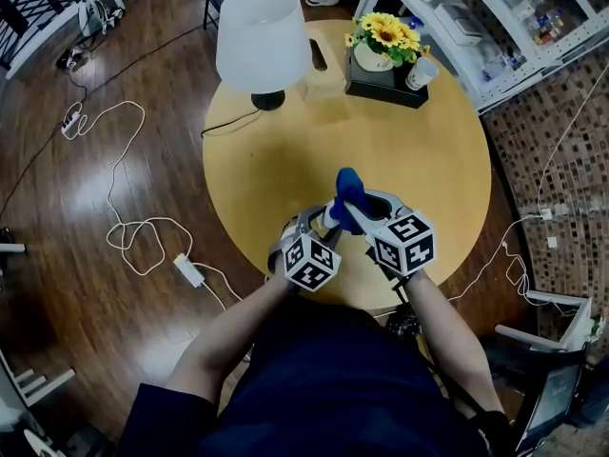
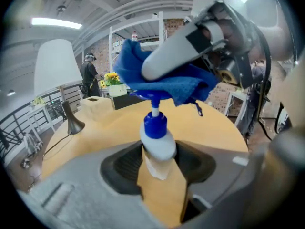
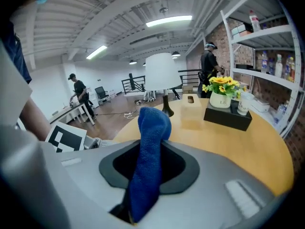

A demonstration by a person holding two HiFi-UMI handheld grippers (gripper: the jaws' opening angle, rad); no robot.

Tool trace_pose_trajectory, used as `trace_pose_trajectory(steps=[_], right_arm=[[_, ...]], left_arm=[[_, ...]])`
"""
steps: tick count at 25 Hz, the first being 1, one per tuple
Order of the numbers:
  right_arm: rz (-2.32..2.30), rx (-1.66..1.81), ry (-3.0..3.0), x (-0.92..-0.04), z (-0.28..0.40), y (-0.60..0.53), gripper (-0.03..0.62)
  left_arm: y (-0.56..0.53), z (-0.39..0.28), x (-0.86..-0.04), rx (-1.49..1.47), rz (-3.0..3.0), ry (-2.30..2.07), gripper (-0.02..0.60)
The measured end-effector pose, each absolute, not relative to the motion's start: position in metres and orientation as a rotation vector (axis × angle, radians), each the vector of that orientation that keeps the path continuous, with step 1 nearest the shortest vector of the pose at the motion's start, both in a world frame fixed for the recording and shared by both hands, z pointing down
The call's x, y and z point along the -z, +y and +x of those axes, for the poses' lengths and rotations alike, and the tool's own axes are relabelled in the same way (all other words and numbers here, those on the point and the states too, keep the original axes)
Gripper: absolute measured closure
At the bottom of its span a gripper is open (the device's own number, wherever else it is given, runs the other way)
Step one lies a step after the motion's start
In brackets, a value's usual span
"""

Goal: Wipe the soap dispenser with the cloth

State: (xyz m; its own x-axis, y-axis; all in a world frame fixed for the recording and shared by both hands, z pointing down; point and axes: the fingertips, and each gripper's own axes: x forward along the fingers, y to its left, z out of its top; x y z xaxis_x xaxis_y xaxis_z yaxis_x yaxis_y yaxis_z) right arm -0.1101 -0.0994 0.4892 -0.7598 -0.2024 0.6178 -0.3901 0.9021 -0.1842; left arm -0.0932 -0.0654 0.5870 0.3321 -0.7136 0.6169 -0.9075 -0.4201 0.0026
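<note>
A small white soap dispenser point(image 2: 160, 146) with a blue pump stands upright between my left gripper's point(image 2: 159, 163) jaws, which press on its body. In the head view the left gripper point(image 1: 322, 225) sits over the near part of the round yellow table point(image 1: 428, 160). The right gripper point(image 1: 359, 208) is beside it, shut on a blue cloth point(image 1: 348, 191). In the right gripper view the cloth point(image 3: 148, 151) stands up out of the shut right gripper point(image 3: 148, 173). In the left gripper view the cloth point(image 2: 164, 82) lies draped over the pump head, hiding its top.
A white-shaded lamp point(image 1: 259, 41) stands at the table's far left, with a tissue box point(image 1: 324, 69), a black box of sunflowers point(image 1: 385, 53) and a white cup point(image 1: 420, 72) at the far side. A shelf rack point(image 1: 495, 27) stands behind. Cables point(image 1: 133, 231) trail on the wooden floor.
</note>
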Motion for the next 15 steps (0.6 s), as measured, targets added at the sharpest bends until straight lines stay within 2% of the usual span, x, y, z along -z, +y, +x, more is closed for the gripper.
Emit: trace_pose_trajectory(steps=[5,11,15], right_arm=[[0.426,-0.423,-2.448,-0.489,-0.095,-0.079,0.499],[0.276,-0.107,-2.414,-0.483,-0.131,-0.045,0.499],[0.361,-0.205,-2.428,-0.49,-0.137,-0.07,0.499]], left_arm=[[-0.064,-0.093,-0.586,-0.783,2.264,-1.426,0.371],[-0.064,-0.095,-0.585,-0.807,2.274,-1.404,0.373],[-0.061,-0.095,-0.587,-0.822,2.273,-1.391,0.374]])
